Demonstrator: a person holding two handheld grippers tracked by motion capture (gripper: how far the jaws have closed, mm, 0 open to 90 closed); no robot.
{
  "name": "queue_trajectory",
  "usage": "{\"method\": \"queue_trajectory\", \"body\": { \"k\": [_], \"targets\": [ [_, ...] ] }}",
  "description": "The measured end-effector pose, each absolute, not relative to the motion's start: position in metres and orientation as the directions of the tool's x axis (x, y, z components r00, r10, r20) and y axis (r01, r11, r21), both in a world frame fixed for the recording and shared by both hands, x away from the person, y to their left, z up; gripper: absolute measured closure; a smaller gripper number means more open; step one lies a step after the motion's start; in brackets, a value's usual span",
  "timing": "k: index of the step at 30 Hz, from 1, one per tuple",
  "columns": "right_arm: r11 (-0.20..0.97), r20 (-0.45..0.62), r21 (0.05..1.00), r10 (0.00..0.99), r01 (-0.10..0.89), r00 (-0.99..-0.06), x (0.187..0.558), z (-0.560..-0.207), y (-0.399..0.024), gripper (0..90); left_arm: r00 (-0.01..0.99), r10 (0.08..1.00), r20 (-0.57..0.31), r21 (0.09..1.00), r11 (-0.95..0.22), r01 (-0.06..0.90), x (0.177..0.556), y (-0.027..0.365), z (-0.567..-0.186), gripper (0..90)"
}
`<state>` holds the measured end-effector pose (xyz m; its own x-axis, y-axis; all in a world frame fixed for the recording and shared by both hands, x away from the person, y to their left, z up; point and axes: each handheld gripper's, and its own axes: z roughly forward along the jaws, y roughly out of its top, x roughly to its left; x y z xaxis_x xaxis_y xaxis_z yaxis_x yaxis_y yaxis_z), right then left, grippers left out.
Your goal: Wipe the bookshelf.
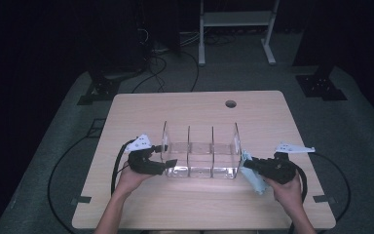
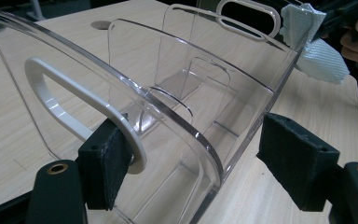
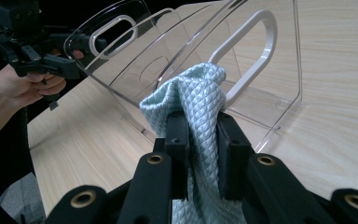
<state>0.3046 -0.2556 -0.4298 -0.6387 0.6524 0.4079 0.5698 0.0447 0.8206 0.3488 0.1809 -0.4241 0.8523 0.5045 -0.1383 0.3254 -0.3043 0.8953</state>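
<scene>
1. High view. Wooden table [image 1: 141, 204]. On it stands a clear acrylic organiser [image 1: 200, 156] with upright dividers, directly between the two tongs. The left gripper [image 1: 168, 158], held in the person's left hand [image 1: 129, 179], sits at the organiser's left end wall. The right gripper [image 1: 247, 165], in the right hand [image 1: 287, 192], sits at the organiser's right end wall. A pale blue cloth [image 1: 254, 176] hangs from its tip, just beside that wall.

2. Left gripper view. The organiser [image 2: 177, 93] lies between the jaws, its nearest end wall edge-on to the camera. The left pad [image 2: 103, 161] lies against the white handle loop [image 2: 70, 105] set in that wall. The right pad [image 2: 296, 161] stands apart from the organiser, with bare table showing between them. Grip state: spread, not clamped, though the end wall is between the jaws. Far off, beyond the organiser's other end, the cloth [image 2: 319, 58] shows at the tip of the other gripper.

3. Right gripper view. The cloth [image 3: 191, 107], quilted in a diamond weave, is bunched upward and pinched between the two pads. Grip state: clenched on the cloth. Just ahead of the jaws is the organiser's [image 3: 279, 107] near end wall with its white handle loop [image 3: 254, 51]; the top of the cloth overlaps that loop in the picture, contact cannot be told. Beyond, at the far end, the left gripper [image 3: 81, 56] and hand [image 3: 25, 86] are at the opposite wall.
</scene>
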Motion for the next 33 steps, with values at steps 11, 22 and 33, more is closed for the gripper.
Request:
{"method": "queue_trajectory", "body": {
  "k": [11, 22, 33],
  "targets": [
    [0.072, 0.368, 0.833, 0.669, 0.548, -0.646, 0.297, -0.424, -0.254, 76.9, 0.844, 0.518, -0.140, 0.896, -0.296, 0.330, 0.348, 0.179, -0.424, 26.4],
    [0.066, 0.367, 0.833, 0.677, 0.550, -0.638, 0.298, -0.425, -0.253, 76.9, 0.851, 0.505, -0.145, 0.894, -0.301, 0.332, 0.343, 0.179, -0.423, 32.1],
    [0.103, 0.306, 0.837, 0.726, 0.537, -0.616, 0.306, -0.425, -0.253, 76.6, 0.868, 0.486, -0.105, 0.889, -0.345, 0.301, 0.336, 0.170, -0.423, 36.4]
  ]
}}
